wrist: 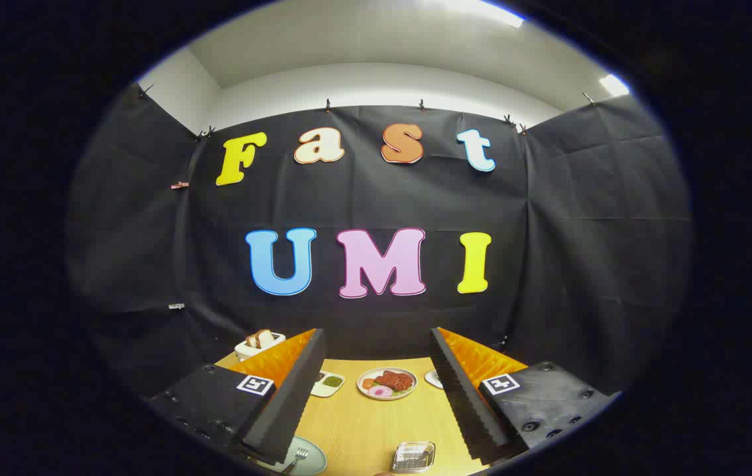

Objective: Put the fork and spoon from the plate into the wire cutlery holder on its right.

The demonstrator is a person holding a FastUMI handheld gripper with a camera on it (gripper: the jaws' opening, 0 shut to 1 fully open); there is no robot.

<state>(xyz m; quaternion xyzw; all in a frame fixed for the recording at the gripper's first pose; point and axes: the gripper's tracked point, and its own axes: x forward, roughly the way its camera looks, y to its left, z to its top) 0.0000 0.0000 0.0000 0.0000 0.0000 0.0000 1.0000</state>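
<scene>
My gripper (376, 357) stands open high above the wooden table, with nothing between its fingers. Below the left finger, a pale green plate (310, 457) lies on the table near its front edge. A fork (299, 455) rests on it, tines pointing away from me. The left finger hides most of the plate. A small wire cutlery holder (413, 457) sits to the right of the plate, near the right finger's base.
Farther back stand a round plate of food (386, 383), a small dish with green sauce (328, 383) and a white dish edge (434, 379) by the right finger. A white container with bread slices (259, 342) sits at the back left.
</scene>
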